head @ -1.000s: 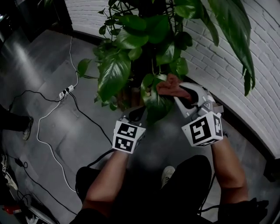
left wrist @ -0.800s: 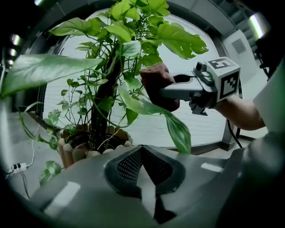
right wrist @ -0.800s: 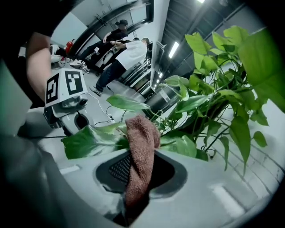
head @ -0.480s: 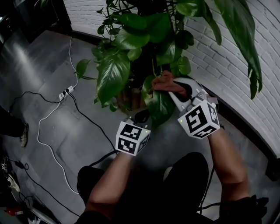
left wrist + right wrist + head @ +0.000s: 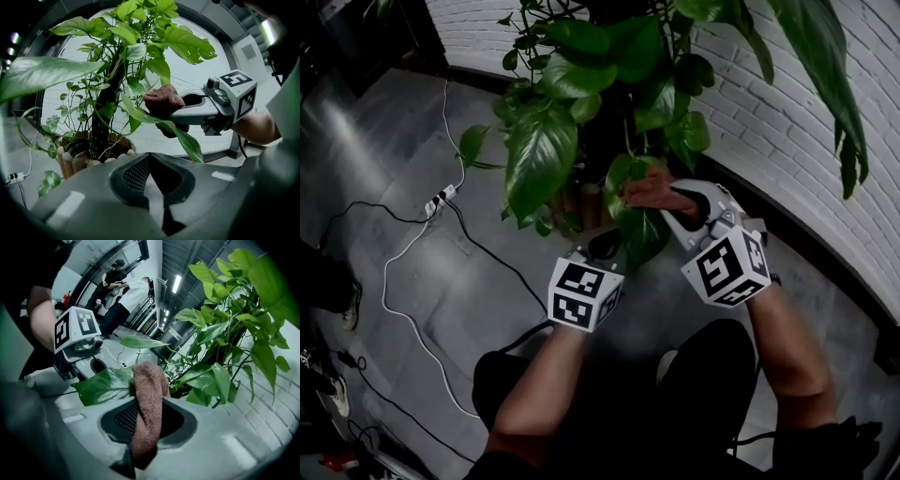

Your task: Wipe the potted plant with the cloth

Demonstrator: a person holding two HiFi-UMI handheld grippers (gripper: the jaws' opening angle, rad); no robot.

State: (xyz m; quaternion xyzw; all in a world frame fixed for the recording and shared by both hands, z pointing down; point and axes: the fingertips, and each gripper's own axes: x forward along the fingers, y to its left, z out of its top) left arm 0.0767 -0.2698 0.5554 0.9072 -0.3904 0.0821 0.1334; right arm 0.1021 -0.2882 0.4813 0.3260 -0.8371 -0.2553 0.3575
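right gripper (image 5: 664, 201) was found clamped on the brown cloth (image 5: 649, 186). a fold of it stood up between the jaws and lay against a low hanging leaf (image 5: 639, 232) of the potted plant (image 5: 572, 84), toward the leaf's stem end. left gripper (image 5: 602, 246) sat just below that leaf's tip, jaws closed together with nothing between them. it was not touching the leaf so far as could be made out. the pot (image 5: 79, 149) stood on the floor beneath, near the brick wall (image 5: 769, 131).

assessment: wiping of this one leaf was in hand. to do it well, the stroke should run from stem toward tip under light pressure. the idle gripper should back the underside, so the leaf neither folds nor tears at its stalk.
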